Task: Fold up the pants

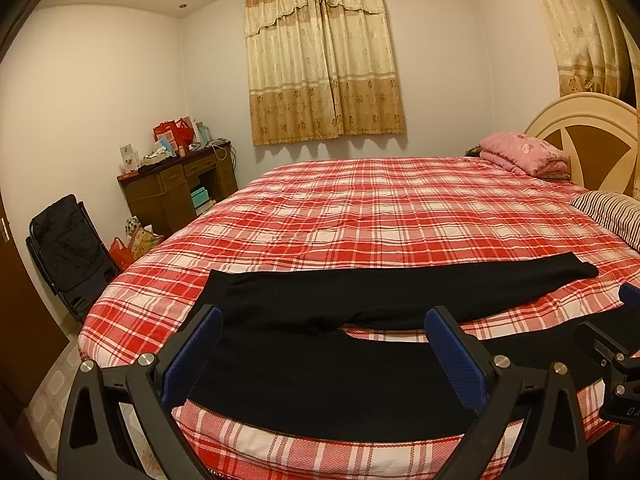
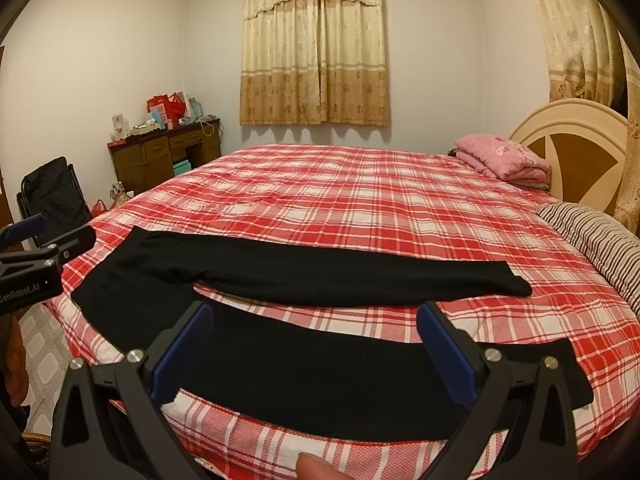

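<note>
Bedroom; bed (image 1: 360, 216) under red plaid sheet, working surface at near edge. Left gripper (image 1: 324, 344) nearest, spread wide, nothing between the blue pads (image 1: 192, 356), poised over near trouser leg. Right gripper (image 2: 316, 340) likewise released and empty, above the same leg further toward its cuff. Fingertip visible at bottom of right view.

Black pants (image 2: 304, 276) laid flat across near edge: waist to the left, two legs running right and splayed apart, strip of sheet showing between. Near leg close to mattress edge; far leg ending at a narrow cuff. No fold yet made, by present lie.

Fabric judged soft, thin, light, limp; likely to drape and sag on lifting, with some cling to textured sheet. Best hold judged at near leg's outer edge, one grip by waist, one by cuff, pinching both layers.

Beyond: striped pillow (image 2: 600, 240), pink quilt (image 1: 524, 152), headboard (image 1: 592, 128). Farther: desk (image 1: 180, 188), curtains (image 1: 324, 60).
</note>
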Demonstrator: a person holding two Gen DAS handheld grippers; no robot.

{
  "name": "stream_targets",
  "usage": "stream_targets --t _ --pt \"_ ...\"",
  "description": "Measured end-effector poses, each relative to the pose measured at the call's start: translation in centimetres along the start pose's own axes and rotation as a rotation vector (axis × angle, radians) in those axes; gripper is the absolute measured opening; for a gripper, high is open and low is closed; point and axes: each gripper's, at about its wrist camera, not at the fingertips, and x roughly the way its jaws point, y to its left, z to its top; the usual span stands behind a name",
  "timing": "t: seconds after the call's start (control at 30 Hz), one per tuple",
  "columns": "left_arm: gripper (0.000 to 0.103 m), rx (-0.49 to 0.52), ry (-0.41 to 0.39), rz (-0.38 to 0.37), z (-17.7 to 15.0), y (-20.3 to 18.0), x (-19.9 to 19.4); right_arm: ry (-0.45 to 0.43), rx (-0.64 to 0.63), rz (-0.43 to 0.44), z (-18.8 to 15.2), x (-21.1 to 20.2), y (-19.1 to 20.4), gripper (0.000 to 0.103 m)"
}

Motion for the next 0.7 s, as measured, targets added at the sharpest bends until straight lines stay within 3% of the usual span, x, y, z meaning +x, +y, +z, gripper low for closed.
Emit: stream_targets --t 0.6,0.7 --pt "0.102 0.001 0.03 -0.02 -0.8 0.8 2.3 0.023 -0.016 -0.009 -0.5 0.9 0.4 0.103" --pt "0.102 0.023 0.029 0.027 -1.2 2.1 4.7 0.04 -0.02 -0.016 -0.9 1.7 0.3 0.103"
